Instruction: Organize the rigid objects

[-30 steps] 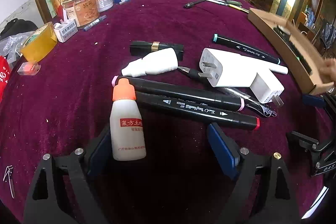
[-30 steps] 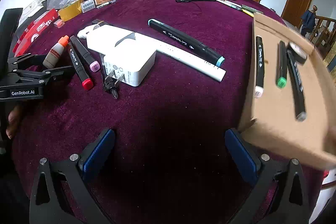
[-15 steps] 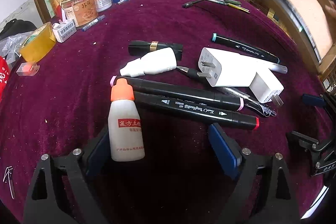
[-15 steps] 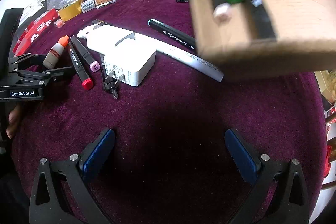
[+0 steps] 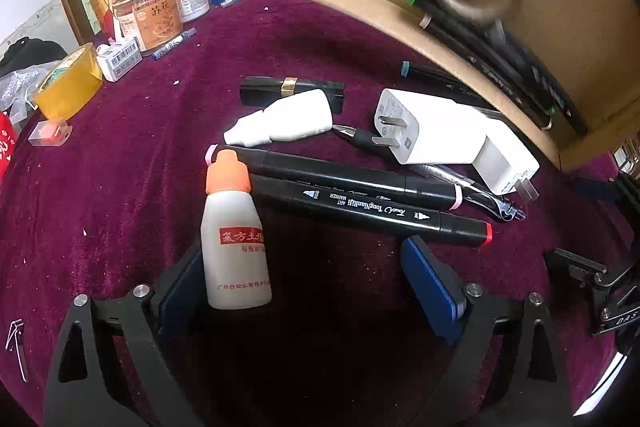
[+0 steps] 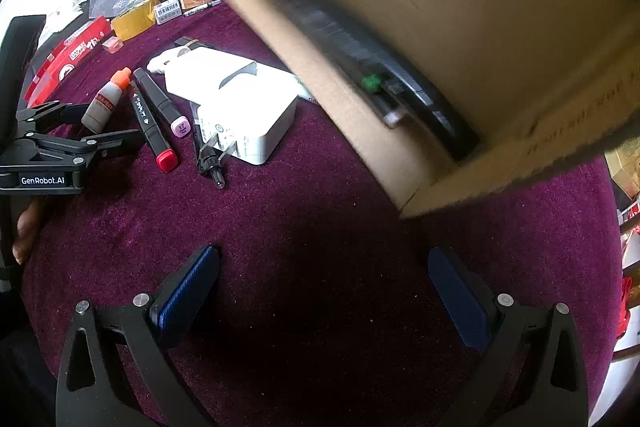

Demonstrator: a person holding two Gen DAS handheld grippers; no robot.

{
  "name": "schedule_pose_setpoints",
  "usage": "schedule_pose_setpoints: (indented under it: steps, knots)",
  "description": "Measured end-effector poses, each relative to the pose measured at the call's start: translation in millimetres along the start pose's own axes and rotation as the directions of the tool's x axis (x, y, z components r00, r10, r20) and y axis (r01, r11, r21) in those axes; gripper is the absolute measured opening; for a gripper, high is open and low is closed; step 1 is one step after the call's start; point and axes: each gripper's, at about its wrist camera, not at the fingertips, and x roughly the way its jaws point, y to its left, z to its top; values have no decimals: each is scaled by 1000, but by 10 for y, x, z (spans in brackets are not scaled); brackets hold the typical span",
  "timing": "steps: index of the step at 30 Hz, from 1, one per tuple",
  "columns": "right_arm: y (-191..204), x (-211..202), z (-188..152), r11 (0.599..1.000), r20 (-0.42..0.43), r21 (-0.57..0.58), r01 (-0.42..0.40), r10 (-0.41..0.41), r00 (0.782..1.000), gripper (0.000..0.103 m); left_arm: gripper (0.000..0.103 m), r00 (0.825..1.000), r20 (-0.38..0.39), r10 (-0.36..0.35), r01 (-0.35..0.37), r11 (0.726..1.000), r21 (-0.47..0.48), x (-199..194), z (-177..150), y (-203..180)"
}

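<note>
A small white bottle with an orange cap stands upright between the jaws of my left gripper, right beside the left pad. The jaws are opening and the right pad is far from the bottle. Just beyond lie a red-tipped black marker, a pink-tipped marker, two white chargers and a white dropper bottle. A tilted cardboard box hangs blurred above the table with markers and a tape ring inside. My right gripper is open over bare cloth, nothing between its fingers.
Purple velvet covers the round table. Jars and tins, a yellow tape roll and small boxes stand at the far left. A black lipstick, a teal-capped marker and a pen lie near the chargers.
The cardboard box has left the table's right side, risen and swung tilted over the objects; the things inside it have slid. Both grippers have stayed put.
</note>
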Motion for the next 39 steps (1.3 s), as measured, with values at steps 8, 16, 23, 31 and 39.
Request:
schedule_pose_setpoints:
  steps: [8, 16, 23, 31, 39]
  knots:
    - [1, 0, 0, 1000, 0, 0, 0, 0, 1000, 102, 98, 1000, -6, 1, -1, 1000, 2, 9, 4, -2]
    - [4, 1, -1, 1000, 0, 0, 0, 0, 1000, 102, 99, 1000, -6, 1, -1, 1000, 3, 13, 8, -2]
    - [-1, 1, 0, 1000, 0, 0, 0, 0, 1000, 102, 102, 1000, -13, 6, -6, 1000, 2, 38, 21, 10]
    - [2, 0, -5, 1000, 0, 0, 0, 0, 1000, 102, 103, 1000, -17, 7, -7, 1000, -1, 41, 18, 14]
    - [3, 1, -5, 1000, 0, 1, 1, -1, 1000, 102, 103, 1000, -16, 7, -7, 1000, -1, 42, 19, 17]
